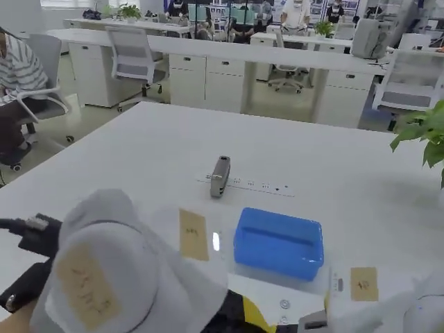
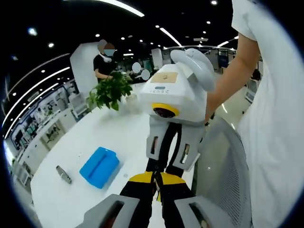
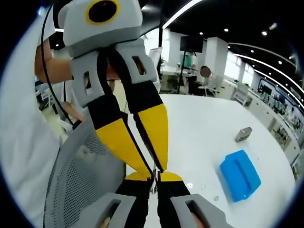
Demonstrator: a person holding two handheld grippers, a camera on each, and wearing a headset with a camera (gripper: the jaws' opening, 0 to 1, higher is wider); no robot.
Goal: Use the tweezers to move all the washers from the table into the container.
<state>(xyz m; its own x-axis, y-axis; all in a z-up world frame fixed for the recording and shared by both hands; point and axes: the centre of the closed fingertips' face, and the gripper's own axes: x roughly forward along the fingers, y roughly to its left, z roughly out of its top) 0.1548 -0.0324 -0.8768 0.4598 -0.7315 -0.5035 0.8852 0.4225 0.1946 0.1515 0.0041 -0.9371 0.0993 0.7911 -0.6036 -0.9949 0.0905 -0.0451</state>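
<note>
My two grippers meet tip to tip low over the table's near edge. In the left gripper view my left gripper [image 2: 156, 179] has its yellow tips together on a thin metal sliver, the tweezers [image 2: 156, 186], with the right gripper pointing down at it. The right gripper [image 3: 154, 178] is likewise shut on the tweezers [image 3: 153, 184], the left gripper's yellow fingers [image 3: 154, 133] converging onto them. The blue container [image 1: 279, 243] [image 2: 99, 166] [image 3: 240, 175] stands open on the table. Small washers [image 1: 284, 304] [image 3: 216, 198] lie just in front of it.
A grey metal block [image 1: 220, 175] [image 3: 243, 134] lies beyond the container. Yellow labels [image 1: 193, 234] are stuck on the white table [image 1: 139, 152]. A plant [image 1: 427, 132] [image 2: 109, 90] leans in at the right. A mesh chair [image 3: 80, 175] is behind the grippers.
</note>
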